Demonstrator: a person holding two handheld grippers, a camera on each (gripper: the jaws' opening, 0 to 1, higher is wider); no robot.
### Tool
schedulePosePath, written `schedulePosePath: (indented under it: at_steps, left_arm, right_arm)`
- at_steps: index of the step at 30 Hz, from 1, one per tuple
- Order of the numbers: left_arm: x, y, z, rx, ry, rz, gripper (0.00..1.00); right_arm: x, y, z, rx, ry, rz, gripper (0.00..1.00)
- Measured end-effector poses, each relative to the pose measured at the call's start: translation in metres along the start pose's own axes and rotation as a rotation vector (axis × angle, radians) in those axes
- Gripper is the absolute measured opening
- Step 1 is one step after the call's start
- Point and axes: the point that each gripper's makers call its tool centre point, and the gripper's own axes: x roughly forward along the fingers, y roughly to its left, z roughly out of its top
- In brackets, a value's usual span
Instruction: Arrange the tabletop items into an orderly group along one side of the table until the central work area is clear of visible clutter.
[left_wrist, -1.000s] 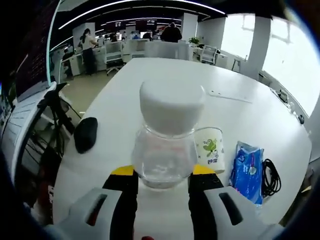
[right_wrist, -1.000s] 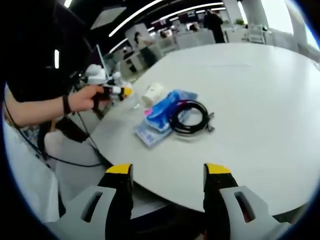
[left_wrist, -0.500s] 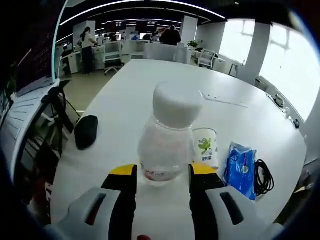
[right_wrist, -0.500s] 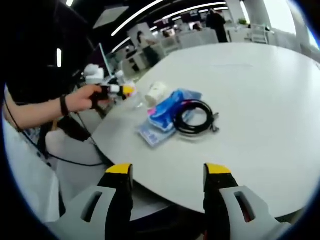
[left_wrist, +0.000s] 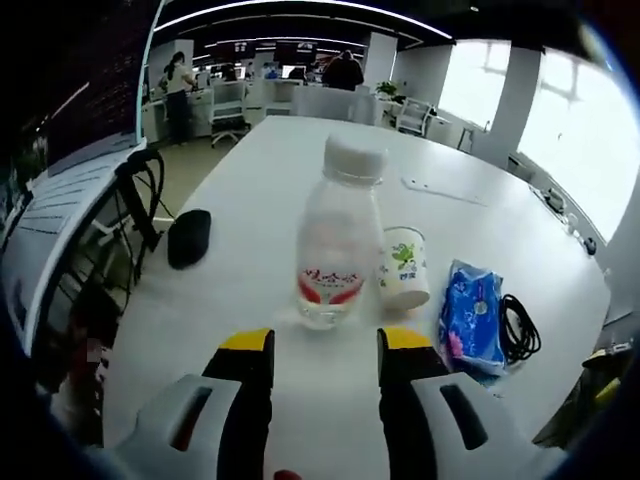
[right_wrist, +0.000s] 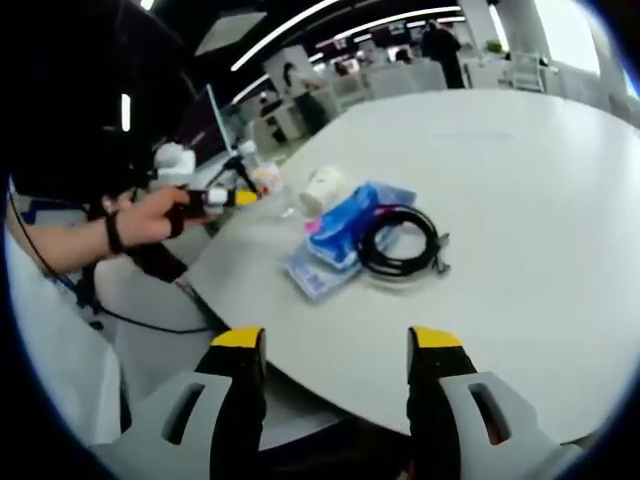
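While upright on the table (left_wrist: 250, 200):
Bottle (left_wrist: 338, 240): just beyond left gripper (left_wrist: 315, 348), jaws apart, empty.
Cup (left_wrist: 403, 266): beside bottle.
Right gripper (right_wrist: 337, 345): wide, empty.

The right gripper (right_wrist: 337, 345) hangs with jaws apart past the round white table's (right_wrist: 520, 210) edge; a coiled black cable (right_wrist: 402, 240) overlaps a blue tissue packet (right_wrist: 338, 236) beside a white paper cup (right_wrist: 323, 187).
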Motion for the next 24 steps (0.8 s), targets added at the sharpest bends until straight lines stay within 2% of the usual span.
schedulePosePath:
  at_steps: [4, 8, 16, 20, 24]
  left_arm:
    - [-0.007, -0.004, -0.013, -0.010, 0.012, -0.002, 0.39]
    - [-0.008, -0.018, -0.034, -0.006, 0.043, -0.023, 0.38]
    - [-0.004, -0.042, -0.060, 0.005, 0.085, -0.066, 0.37]
    - [-0.001, -0.051, -0.060, 0.013, 0.091, -0.082, 0.37]
    - [0.003, -0.060, -0.052, 0.011, 0.082, -0.095, 0.37]
  right_arm:
    - [0.002, 0.002, 0.001, -0.005, 0.000, 0.005, 0.56]
    - [0.004, 0.005, 0.001, -0.009, 0.002, 0.012, 0.56]
    - [0.004, 0.004, -0.001, -0.005, -0.001, 0.013, 0.56]
    - [0.003, 0.003, -0.004, -0.003, 0.002, 0.011, 0.56]
    - [0.002, 0.002, -0.004, 0.000, 0.001, 0.008, 0.55]
